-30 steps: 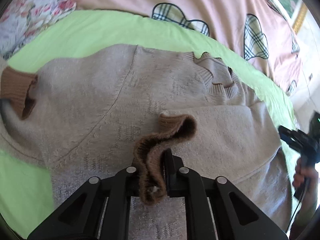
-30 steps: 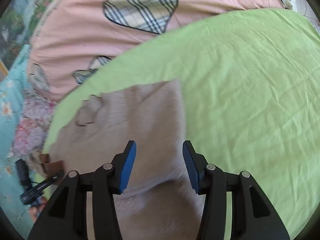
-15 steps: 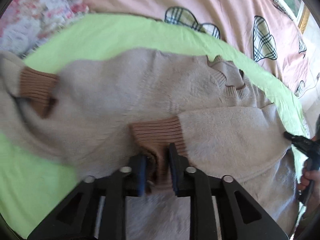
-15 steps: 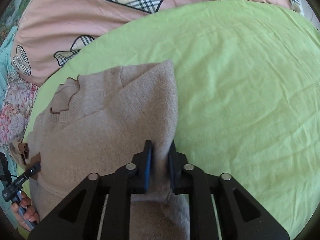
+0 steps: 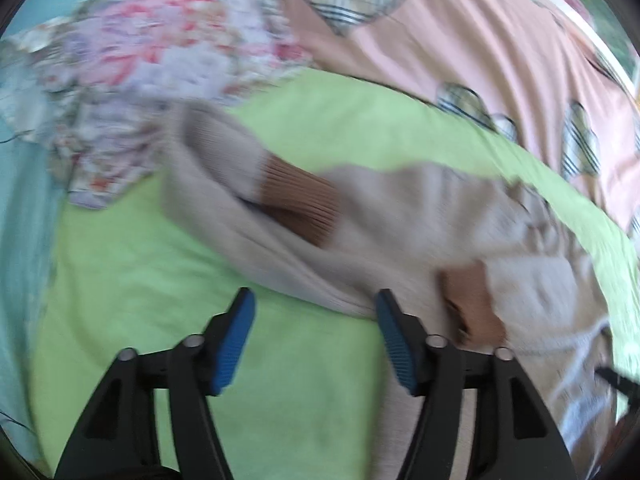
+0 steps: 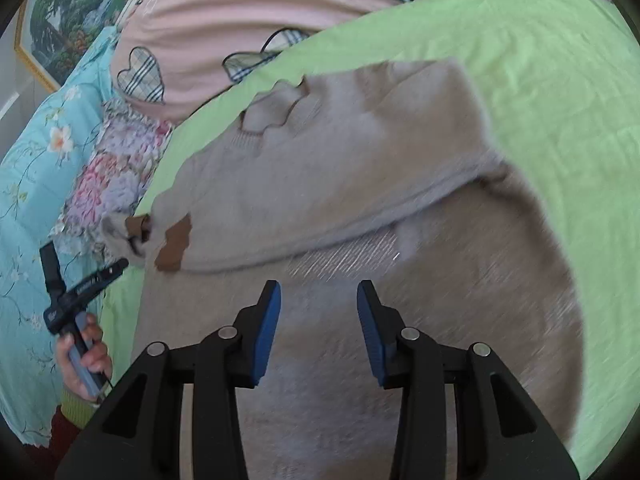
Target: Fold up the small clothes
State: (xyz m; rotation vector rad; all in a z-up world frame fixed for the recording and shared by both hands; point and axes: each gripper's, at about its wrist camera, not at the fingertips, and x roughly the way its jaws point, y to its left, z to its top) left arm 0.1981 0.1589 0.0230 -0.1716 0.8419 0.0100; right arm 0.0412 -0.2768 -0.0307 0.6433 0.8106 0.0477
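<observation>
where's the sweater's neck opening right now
In the right wrist view, the neck opening sits upper left on the beige sweater, near the pink quilt.

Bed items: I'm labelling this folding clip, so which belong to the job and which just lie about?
Job: beige sweater, its brown cuffs, left gripper, right gripper.
Lying about: green sheet, pink heart-print quilt, floral cloth, framed picture.
</observation>
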